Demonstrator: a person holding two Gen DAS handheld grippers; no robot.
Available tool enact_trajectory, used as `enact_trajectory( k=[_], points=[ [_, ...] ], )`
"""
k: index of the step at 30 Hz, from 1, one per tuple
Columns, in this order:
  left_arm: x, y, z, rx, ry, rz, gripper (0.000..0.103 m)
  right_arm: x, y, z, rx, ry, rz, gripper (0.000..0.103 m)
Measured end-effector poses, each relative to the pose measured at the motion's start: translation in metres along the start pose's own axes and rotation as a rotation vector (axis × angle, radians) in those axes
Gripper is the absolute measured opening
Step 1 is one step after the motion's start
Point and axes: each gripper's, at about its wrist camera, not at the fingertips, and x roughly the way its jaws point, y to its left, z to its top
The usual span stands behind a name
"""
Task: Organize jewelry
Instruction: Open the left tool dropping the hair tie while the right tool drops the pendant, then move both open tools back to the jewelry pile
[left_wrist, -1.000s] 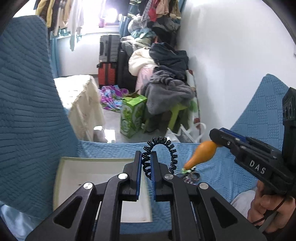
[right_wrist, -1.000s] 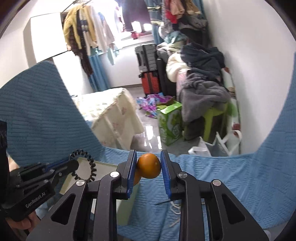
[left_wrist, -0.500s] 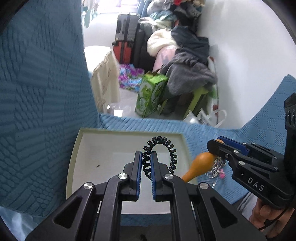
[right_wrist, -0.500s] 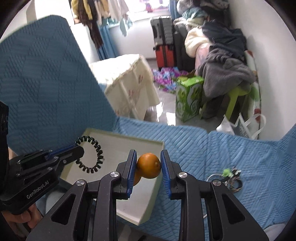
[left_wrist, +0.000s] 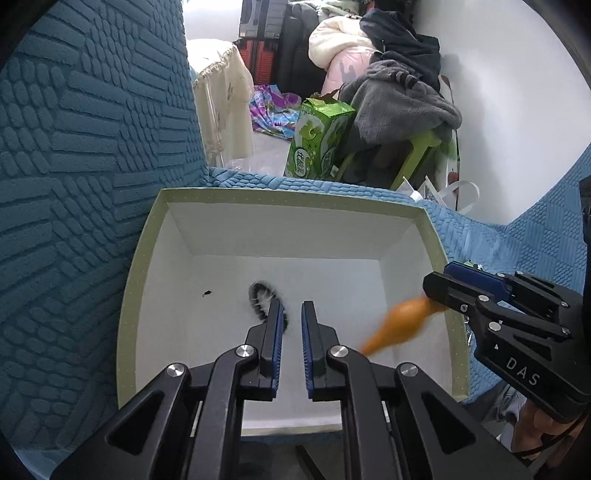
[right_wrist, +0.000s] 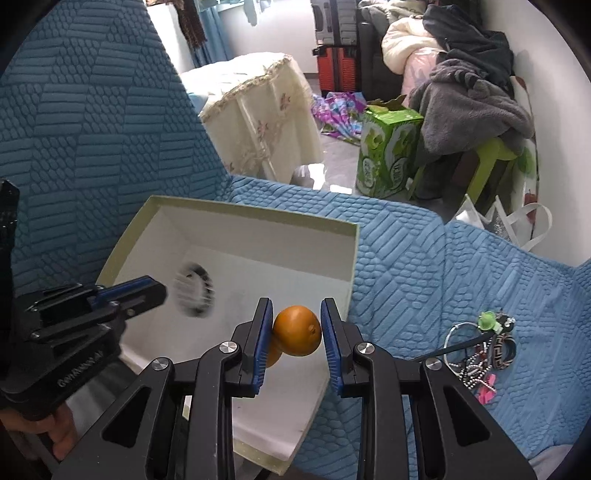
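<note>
A white box with a pale green rim (left_wrist: 155, 236) sits on the blue quilted cover; it also shows in the right wrist view (right_wrist: 354, 251). My left gripper (left_wrist: 291, 314) is open above the box. A black coil hair tie (left_wrist: 264, 295) is blurred in the air just off its left finger, also in the right wrist view (right_wrist: 195, 291). My right gripper (right_wrist: 295, 317) holds an orange gourd-shaped piece (right_wrist: 297, 334) at the box's right side; the piece looks blurred in the left wrist view (left_wrist: 399, 325) and the pads stand slightly wider than it.
A heap of bracelets, beads and hair ties (right_wrist: 480, 350) lies on the cover right of the box. Blue quilted cushion (left_wrist: 74, 166) rises on the left. Beyond the sofa edge are a green carton (left_wrist: 317, 144), piled clothes and a covered table (right_wrist: 258, 107).
Both grippers dropped closer over the box. My left gripper opened and let go of the black coil hair tie, which falls into the box. The right jaws look slightly wider on the gourd.
</note>
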Motion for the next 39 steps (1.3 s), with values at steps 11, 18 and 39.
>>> enact_trajectory(
  k=[11,18,39],
  points=[
    [-0.039,-0.021,0.016,-0.008,-0.067,0.048,0.030,-0.049,-0.019,0.012,0.026,-0.092,0.028,0.031],
    [-0.103,-0.044,0.026,-0.005,-0.224,0.044,0.060,-0.113,-0.026,0.024,-0.002,-0.220,0.057,0.032],
    [-0.182,-0.124,-0.015,-0.012,-0.423,0.022,0.060,-0.223,-0.085,-0.023,0.016,-0.414,-0.017,0.036]
  ],
)
